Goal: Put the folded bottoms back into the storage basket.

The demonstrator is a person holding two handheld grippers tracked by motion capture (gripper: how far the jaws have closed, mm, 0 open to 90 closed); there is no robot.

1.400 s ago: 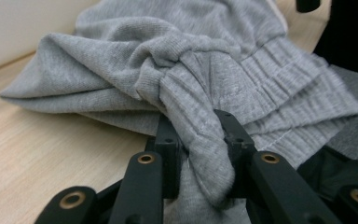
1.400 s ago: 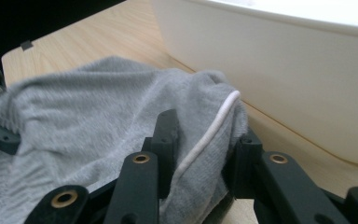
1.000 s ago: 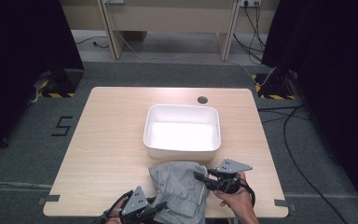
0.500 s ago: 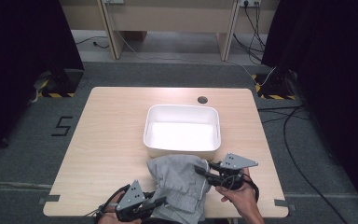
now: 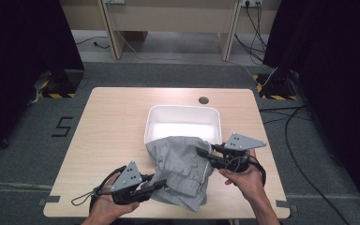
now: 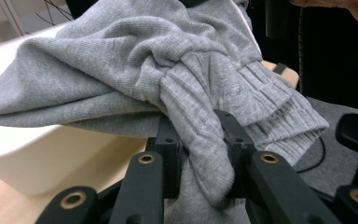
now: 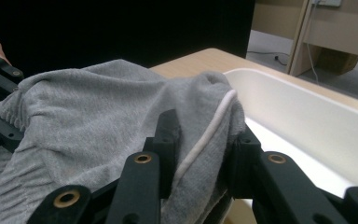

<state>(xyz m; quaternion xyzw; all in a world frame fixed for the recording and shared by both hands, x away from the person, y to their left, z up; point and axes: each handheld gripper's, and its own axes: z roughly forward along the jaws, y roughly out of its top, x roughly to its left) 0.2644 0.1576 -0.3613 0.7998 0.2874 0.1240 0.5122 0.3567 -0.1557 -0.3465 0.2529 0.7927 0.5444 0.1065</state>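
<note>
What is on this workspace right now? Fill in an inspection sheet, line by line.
Surface: light wood table, with a dark round hole near the far edge.
Job's things: grey garment lifted, its far edge draped over the near rim of the white tub.
Clutter: nothing seen.
Grippers: left tongs shut on the garment's ribbed part; right tongs shut on the fold with white piping.
Cables: one loops from the left tongs over the near table edge; more lie on the floor at right.
Surroundings: grey floor, dark curtains at both sides, wooden furniture behind.

Grey ribbed garment [image 5: 180,166] with white cord, white tub [image 5: 183,123], pale wood table [image 5: 108,131], black grippers
</note>
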